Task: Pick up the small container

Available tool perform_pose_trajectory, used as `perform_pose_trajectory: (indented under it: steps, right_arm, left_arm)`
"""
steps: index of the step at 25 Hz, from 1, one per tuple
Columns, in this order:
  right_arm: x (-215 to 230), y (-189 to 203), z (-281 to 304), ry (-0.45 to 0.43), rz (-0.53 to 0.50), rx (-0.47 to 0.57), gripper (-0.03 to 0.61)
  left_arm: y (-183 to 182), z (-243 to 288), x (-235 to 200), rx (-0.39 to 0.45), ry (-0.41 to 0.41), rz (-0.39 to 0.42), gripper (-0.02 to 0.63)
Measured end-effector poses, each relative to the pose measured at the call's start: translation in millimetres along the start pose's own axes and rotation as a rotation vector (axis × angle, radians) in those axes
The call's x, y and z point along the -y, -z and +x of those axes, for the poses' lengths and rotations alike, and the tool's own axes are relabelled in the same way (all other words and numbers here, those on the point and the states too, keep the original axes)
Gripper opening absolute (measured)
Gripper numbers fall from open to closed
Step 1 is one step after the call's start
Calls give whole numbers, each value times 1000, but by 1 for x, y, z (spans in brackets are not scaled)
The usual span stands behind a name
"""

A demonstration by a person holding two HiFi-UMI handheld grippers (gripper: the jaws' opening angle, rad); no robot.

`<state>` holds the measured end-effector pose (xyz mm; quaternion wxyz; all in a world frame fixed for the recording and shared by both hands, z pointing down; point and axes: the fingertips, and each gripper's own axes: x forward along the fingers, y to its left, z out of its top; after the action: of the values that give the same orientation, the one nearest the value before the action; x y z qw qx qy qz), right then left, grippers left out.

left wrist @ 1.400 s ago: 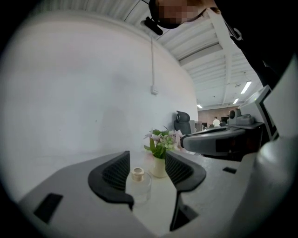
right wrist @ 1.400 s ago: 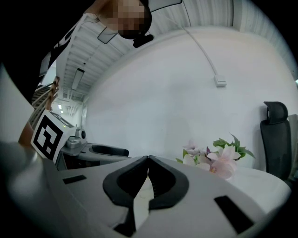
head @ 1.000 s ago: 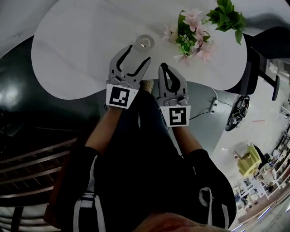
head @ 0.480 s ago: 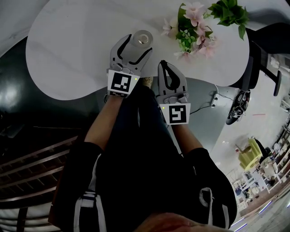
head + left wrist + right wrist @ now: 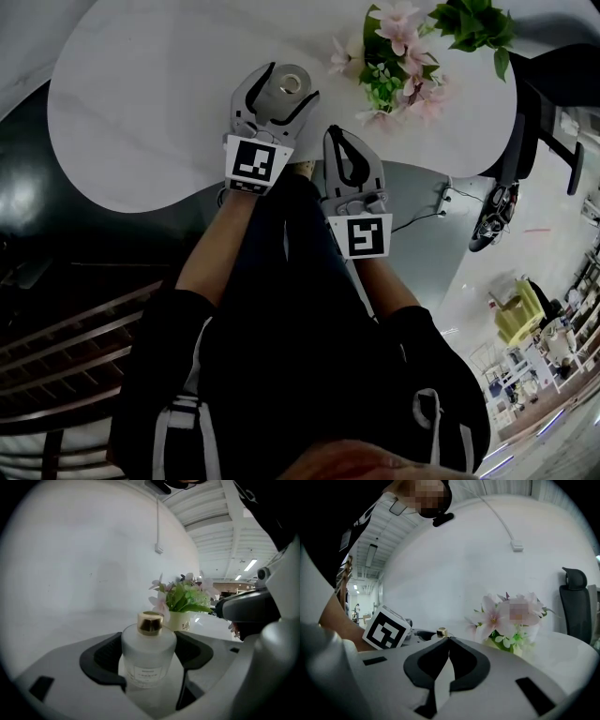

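Observation:
The small container is a frosted glass bottle (image 5: 289, 82) with a gold cap, upright on the white table (image 5: 141, 103). My left gripper (image 5: 291, 81) has its jaws around it. In the left gripper view the bottle (image 5: 149, 656) stands between the two black pads (image 5: 101, 656), close to both. The jaws are opening and I see no pad pressing on the glass. My right gripper (image 5: 335, 133) is shut with nothing in it, at the table's near edge just right of the left one. In the right gripper view its tips (image 5: 449, 638) meet, and the gold cap (image 5: 441, 632) shows beyond them.
A pot of pink flowers and green leaves (image 5: 398, 52) stands on the table right of the bottle, close behind it in the left gripper view (image 5: 183, 597). A dark office chair (image 5: 548, 84) is at the table's far right. The table edge curves near my legs.
The left gripper has moved forward across the table with its jaws widening, and the bottle now sits between them. The right gripper has barely moved.

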<state>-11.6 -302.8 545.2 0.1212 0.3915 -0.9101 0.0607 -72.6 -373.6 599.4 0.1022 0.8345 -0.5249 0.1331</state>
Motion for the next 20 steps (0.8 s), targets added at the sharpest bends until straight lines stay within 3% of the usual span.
perform_pose_trajectory:
  steps: [20]
  right_arm:
    - [24, -19, 3, 66, 18, 20, 21]
  left_arm:
    - [-14, -1, 2, -14, -21, 23, 334]
